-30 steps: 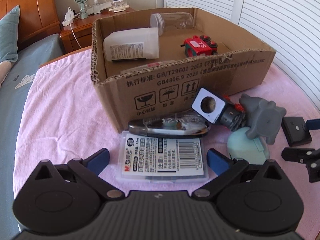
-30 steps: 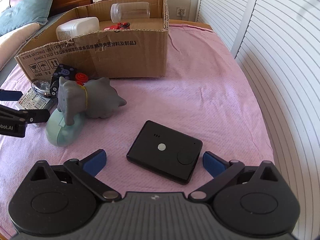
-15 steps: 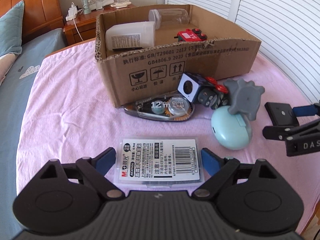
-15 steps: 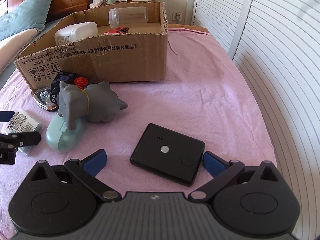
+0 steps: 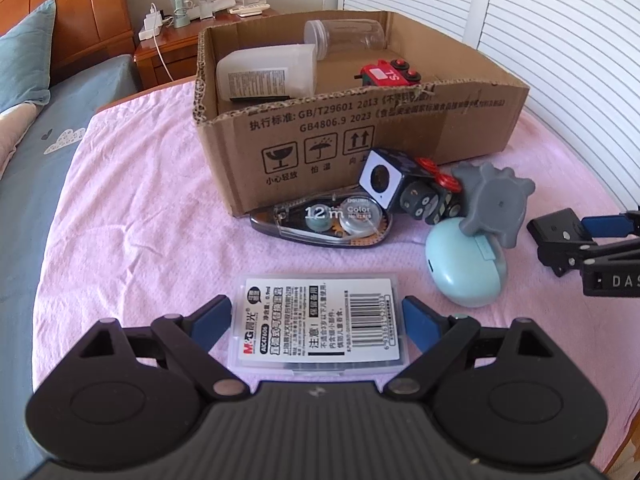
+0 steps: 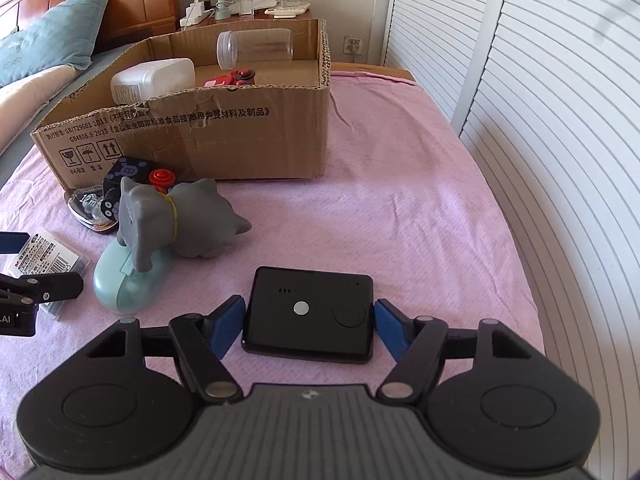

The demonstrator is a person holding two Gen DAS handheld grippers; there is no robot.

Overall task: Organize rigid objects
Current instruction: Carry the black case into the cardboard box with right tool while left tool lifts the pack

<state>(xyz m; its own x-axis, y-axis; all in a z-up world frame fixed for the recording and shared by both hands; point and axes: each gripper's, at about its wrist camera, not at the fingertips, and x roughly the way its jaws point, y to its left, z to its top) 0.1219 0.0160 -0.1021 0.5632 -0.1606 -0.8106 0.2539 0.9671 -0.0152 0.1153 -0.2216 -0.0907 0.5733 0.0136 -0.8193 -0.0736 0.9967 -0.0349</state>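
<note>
The left hand-held gripper (image 5: 316,320) straddles a clear plastic case with a barcoded label (image 5: 320,326) lying flat on the pink cloth-covered surface (image 5: 140,208). Its jaws have just been closing, and the blue pads (image 5: 416,322) now sit at the case's two short sides; contact looks likely, though the view does not quite settle whether they press on it.

The right hand-held gripper (image 6: 308,322) has a flat black device (image 6: 308,314) between its jaws, which have just been closing too. The left pad (image 6: 228,324) meets the device's edge, and the right pad sits just beside the other edge.

Ahead of both stands an open cardboard box (image 5: 360,128). Inside it lie a white plastic container (image 5: 266,72) on its side, a clear jar (image 5: 344,38) on its side behind it, and a red toy vehicle (image 5: 386,74).

Outside the box, against its front wall, a correction tape dispenser (image 5: 324,224) lies flat, with a black cube toy (image 5: 384,178) just beside it. A grey toy elephant (image 6: 176,220) rests partly on a pale mint oval case (image 6: 128,284), near the left hand-held gripper's case.
</note>
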